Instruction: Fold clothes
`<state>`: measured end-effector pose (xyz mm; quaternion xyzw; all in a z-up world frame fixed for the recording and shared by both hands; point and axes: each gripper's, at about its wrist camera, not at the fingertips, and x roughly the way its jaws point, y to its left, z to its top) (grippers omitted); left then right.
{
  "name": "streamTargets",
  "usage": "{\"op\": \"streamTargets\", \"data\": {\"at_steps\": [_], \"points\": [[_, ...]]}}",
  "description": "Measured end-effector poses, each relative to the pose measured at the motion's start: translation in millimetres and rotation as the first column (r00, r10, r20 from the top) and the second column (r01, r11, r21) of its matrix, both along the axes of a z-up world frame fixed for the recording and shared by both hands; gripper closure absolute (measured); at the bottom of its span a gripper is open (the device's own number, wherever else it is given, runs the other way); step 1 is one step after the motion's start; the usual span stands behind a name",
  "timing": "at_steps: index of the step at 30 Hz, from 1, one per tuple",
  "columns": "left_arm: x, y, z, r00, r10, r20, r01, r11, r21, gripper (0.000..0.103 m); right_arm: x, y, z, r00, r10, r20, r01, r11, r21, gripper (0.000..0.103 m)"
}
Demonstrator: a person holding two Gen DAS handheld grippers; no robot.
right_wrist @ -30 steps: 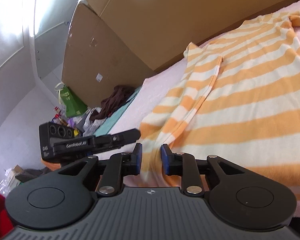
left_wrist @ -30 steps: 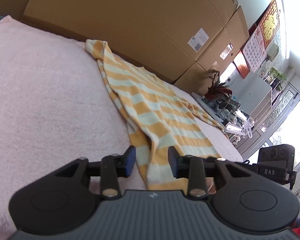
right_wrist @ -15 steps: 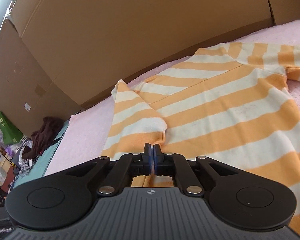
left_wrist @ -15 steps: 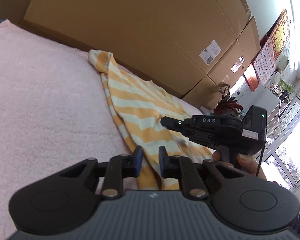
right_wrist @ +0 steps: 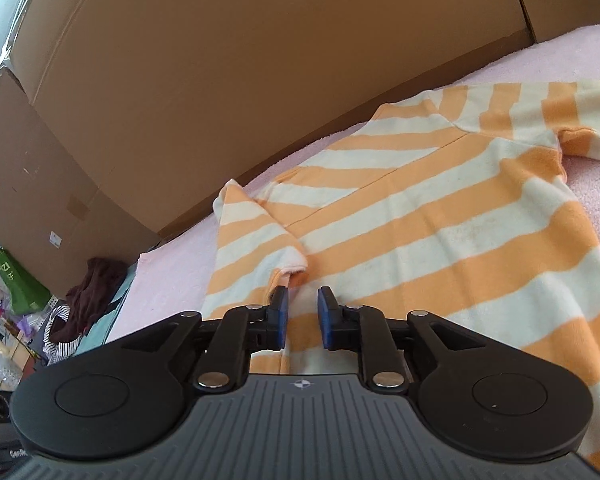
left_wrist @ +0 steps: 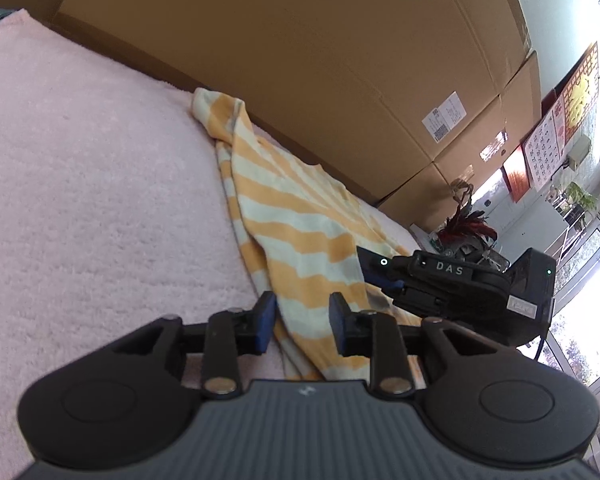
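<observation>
Striped shirt [right_wrist: 440, 216] lies flat lengthwise along the boxes [right_wrist: 220, 80]; both tongs [left_wrist: 302, 320] [right_wrist: 302, 312] just parted, empty.

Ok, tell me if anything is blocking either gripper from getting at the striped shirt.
Nothing visible is. The left gripper and the right gripper both hang right over the striped shirt with jaws that have just been opening and nothing pinched between them; only the shirt's own cloth lies beneath.

near hem of the orange-and-cream striped fleece shirt [right_wrist: 440, 220]: hidden under the black gripper body in both views
shirt's right side: cut off by the right wrist picture's edge
white label on the brown cardboard box [left_wrist: 446, 117]: print too small to be read
</observation>
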<state>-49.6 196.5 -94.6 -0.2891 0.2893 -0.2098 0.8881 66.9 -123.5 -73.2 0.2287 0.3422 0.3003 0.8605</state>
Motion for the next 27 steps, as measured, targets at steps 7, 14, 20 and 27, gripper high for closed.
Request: {"op": "streamTargets", "data": {"at_steps": [7, 14, 20, 27], "points": [[19, 2, 2, 0.999, 0.042, -0.012, -0.043, 0.999, -0.027, 0.077, 0, 4, 8, 1.0, -0.01, 0.004, 0.01, 1.0, 0.017, 0.072], [28, -5, 0, 0.999, 0.048, -0.023, -0.047, 0.999, 0.019, 0.091, -12, -3, 2, 1.0, -0.021, 0.006, 0.02, 0.998, 0.055, 0.071], [30, -8, 0, 0.998, 0.053, -0.022, -0.051, 0.997, 0.058, 0.103, -5, 21, 7, 0.997, 0.035, 0.062, -0.034, 0.999, -0.023, 0.086], [49, -11, 1, 0.998, 0.056, -0.017, -0.054, 0.992, 0.116, 0.103, 19, 43, 16, 0.989, 0.015, 0.146, 0.009, 0.986, -0.166, 0.099]]}}
